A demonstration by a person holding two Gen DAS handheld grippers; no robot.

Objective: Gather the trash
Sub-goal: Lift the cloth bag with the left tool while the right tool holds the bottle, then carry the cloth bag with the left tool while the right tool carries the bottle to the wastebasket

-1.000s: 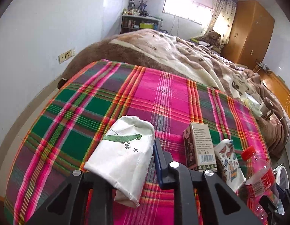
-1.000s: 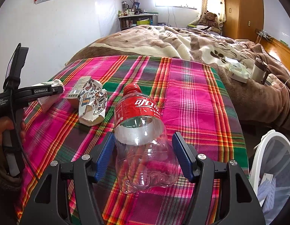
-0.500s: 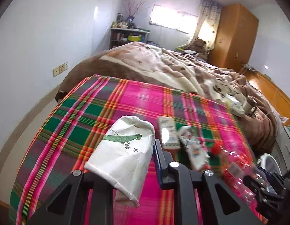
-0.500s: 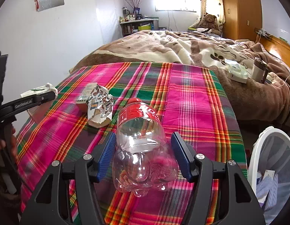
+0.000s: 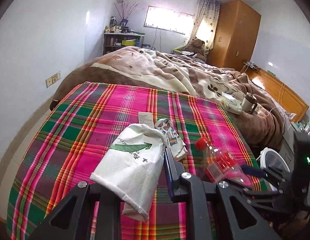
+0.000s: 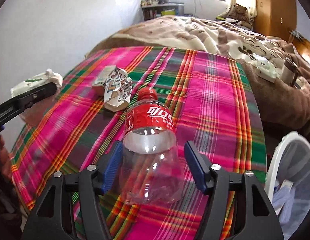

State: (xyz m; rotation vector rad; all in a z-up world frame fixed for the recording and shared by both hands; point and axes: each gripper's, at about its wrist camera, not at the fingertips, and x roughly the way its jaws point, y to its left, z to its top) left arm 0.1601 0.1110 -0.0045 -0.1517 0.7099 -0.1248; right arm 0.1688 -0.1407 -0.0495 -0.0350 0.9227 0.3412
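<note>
Your left hand-held gripper (image 5: pixel 134 172) is clamped on the white paper bag (image 5: pixel 132 164), off the plaid cloth (image 5: pixel 74 132). Your right hand-held gripper (image 6: pixel 152 160), jaws apart and just widening, straddles the bottle (image 6: pixel 150 140) lying near the cloth's front edge; bin (image 6: pixel 291 178) right. Crumpled carton (image 6: pixel 116 92) beyond, then bare cloth.

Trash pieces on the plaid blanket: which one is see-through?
The plastic bottle with the red cap and label, lying between the right gripper pads; the other pieces are opaque paper or card.
</note>
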